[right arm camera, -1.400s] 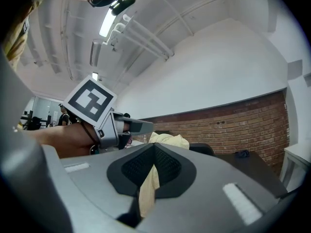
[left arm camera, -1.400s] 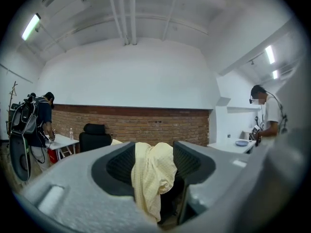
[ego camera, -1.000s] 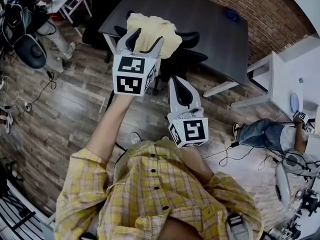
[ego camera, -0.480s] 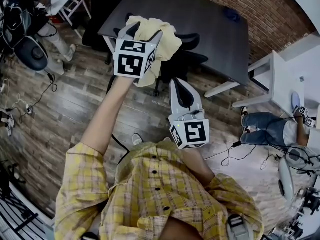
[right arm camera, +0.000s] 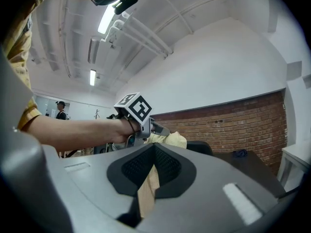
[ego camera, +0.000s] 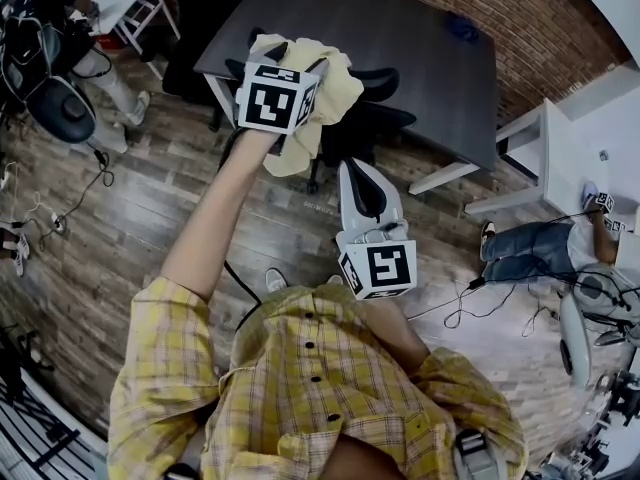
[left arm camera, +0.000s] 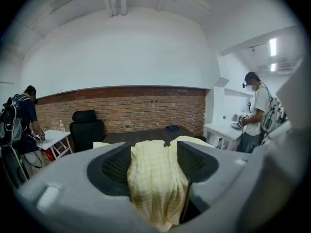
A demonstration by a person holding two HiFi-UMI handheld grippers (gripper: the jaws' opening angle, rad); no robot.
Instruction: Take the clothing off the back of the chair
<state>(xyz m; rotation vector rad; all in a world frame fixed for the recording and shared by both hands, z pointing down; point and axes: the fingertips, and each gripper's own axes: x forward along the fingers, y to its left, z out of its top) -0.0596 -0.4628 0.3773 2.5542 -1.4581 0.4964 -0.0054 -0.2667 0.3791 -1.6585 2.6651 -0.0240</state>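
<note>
A pale yellow garment (ego camera: pixel 335 88) hangs over the back of a black office chair (ego camera: pixel 385 118) by the dark table. My left gripper (ego camera: pixel 298 58) reaches out over it, jaws spread wide. In the left gripper view the garment (left arm camera: pixel 155 178) hangs between the two pads, which stand off it on both sides. My right gripper (ego camera: pixel 356 168) hovers lower and nearer my body, short of the chair, jaws together and holding nothing. In the right gripper view its jaws (right arm camera: pixel 154 152) leave only a thin slit; beyond them the left gripper (right arm camera: pixel 160 130) is at the garment (right arm camera: pixel 171 140).
A dark table (ego camera: pixel 400 38) with a small blue thing (ego camera: pixel 462 30) stands behind the chair. White tables (ego camera: pixel 590 158) and a person (ego camera: pixel 540 263) are at the right, cables (ego camera: pixel 450 313) on the wooden floor. Another person (ego camera: pixel 60 68) is far left, a second black chair (left arm camera: pixel 86 127) by the brick wall.
My left gripper has moved forward and down onto the garment, so its jaws now straddle the cloth. The right gripper has stayed where it was.
</note>
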